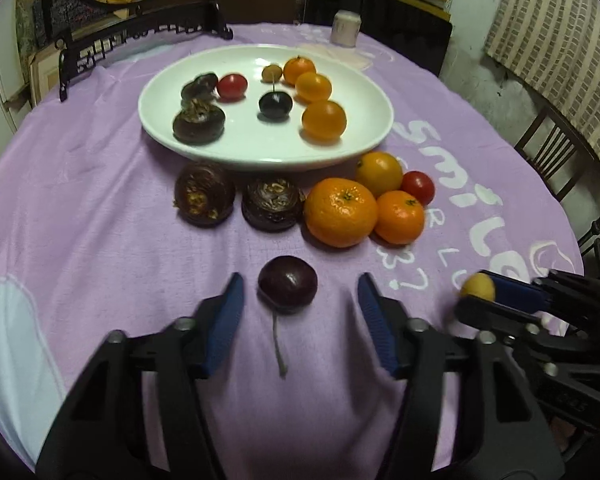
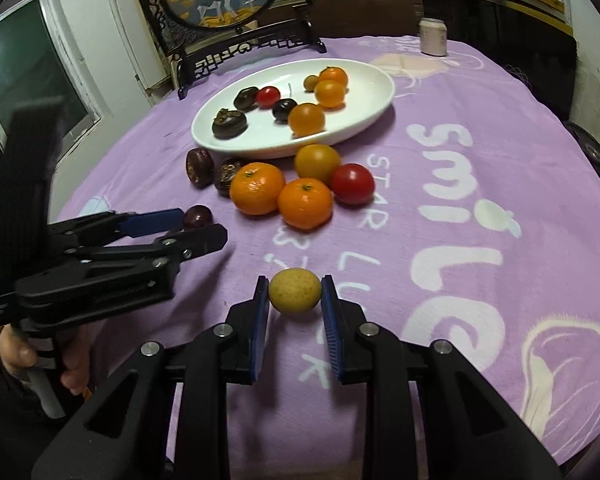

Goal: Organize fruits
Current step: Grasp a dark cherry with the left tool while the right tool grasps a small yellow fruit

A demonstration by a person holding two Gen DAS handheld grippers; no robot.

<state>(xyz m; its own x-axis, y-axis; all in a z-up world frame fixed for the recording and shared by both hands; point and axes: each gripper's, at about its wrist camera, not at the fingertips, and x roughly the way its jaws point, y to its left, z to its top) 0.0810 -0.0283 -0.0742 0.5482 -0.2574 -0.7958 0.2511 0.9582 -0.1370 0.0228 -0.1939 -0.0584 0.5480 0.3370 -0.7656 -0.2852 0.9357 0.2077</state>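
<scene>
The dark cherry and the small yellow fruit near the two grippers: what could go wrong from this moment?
1. The dark cherry lies loose between the pads of the left gripper, which do not yet touch it; being round, it may roll away as they close.
2. The right gripper pinches the small yellow fruit only at its tips, so it might slip out when lifted.
3. The two grippers work close together and could collide.

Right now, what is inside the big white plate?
The white plate holds three orange fruits, a red tomato, a dark cherry, two brown water chestnuts and one small yellowish fruit. Nothing looks covered.
</scene>
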